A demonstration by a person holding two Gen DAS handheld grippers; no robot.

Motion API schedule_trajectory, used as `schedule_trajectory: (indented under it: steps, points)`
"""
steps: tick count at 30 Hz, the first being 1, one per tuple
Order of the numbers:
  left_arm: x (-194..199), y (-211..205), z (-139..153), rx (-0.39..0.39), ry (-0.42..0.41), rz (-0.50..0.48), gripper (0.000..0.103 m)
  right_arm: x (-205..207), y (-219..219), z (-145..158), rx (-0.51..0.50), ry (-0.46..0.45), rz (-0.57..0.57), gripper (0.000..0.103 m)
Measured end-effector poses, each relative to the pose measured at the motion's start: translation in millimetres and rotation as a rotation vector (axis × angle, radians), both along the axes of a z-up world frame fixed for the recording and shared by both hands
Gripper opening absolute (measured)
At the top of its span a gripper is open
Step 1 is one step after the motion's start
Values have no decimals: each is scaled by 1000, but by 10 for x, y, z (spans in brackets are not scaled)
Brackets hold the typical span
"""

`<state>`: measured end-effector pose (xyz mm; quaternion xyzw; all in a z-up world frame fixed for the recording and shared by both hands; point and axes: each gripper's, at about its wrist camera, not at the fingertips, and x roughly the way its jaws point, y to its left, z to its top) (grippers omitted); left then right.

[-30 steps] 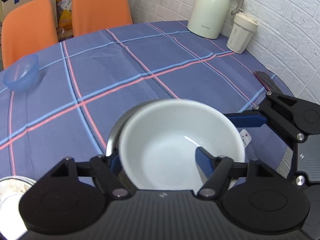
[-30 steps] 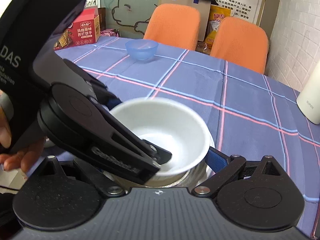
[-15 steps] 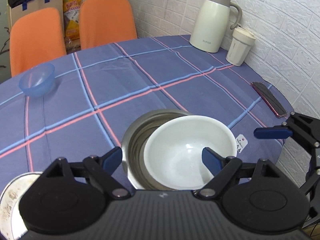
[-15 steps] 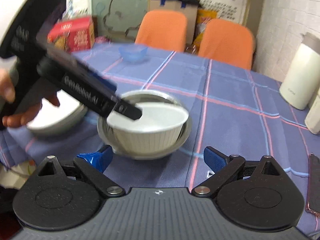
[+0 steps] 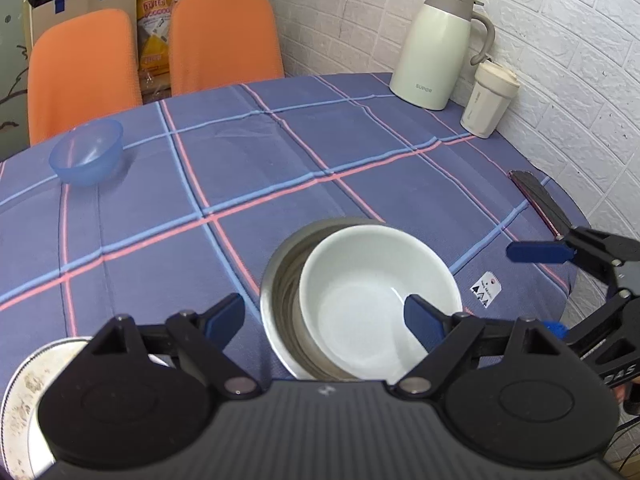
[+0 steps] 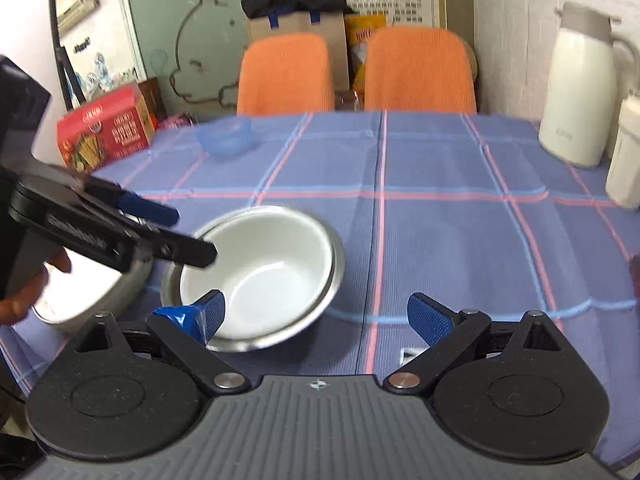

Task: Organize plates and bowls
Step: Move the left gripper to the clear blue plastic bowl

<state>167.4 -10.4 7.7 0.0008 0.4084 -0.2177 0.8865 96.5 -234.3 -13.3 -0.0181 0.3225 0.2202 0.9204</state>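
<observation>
At the near left edge of the table, in the left wrist view, part of a steel plate (image 5: 24,392) with a speckled, soiled face shows beside the left gripper (image 5: 324,318), whose blue-padded fingers (image 5: 224,316) are spread wide with nothing between them. Far on the left, a translucent blue bowl (image 5: 86,152) stands alone on the blue checked tablecloth (image 5: 248,168), well apart from the other dishes and near the two orange chairs (image 5: 84,72). In the right wrist view a red box (image 6: 106,132) sits at the far left edge of the table. Toward the near middle, a white bowl (image 5: 378,300) sits nested inside a steel bowl (image 5: 280,292), pushed to the steel bowl's right side so that a crescent of bare metal shows on the left. The left gripper's right finger hangs over the white bowl's rim; whether it touches cannot be told. To the right of the bowls a small printed label (image 5: 485,286) lies on the cloth. The right gripper (image 6: 316,316) is at the near right, its fingers also wide apart and empty. A dark phone (image 5: 540,200) lies by the right edge, and at the far right, against the white brick wall, stand a cream thermos jug (image 5: 436,52) and a lidded cup (image 5: 490,100).
</observation>
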Motion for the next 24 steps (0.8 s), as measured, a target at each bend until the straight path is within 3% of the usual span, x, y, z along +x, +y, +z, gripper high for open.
schedule_trajectory:
  steps: [4,12,24]
  points:
    - [7,33,12,-16,-4,7,86,-28,11,74,-17,-28,2,86]
    - [-67,176,48,-17,-21,21,87,51,206,61,-30,2,41,86]
    - [-38,818,145,-23,-68,100,91,474,832,240,-80,6,121,86]
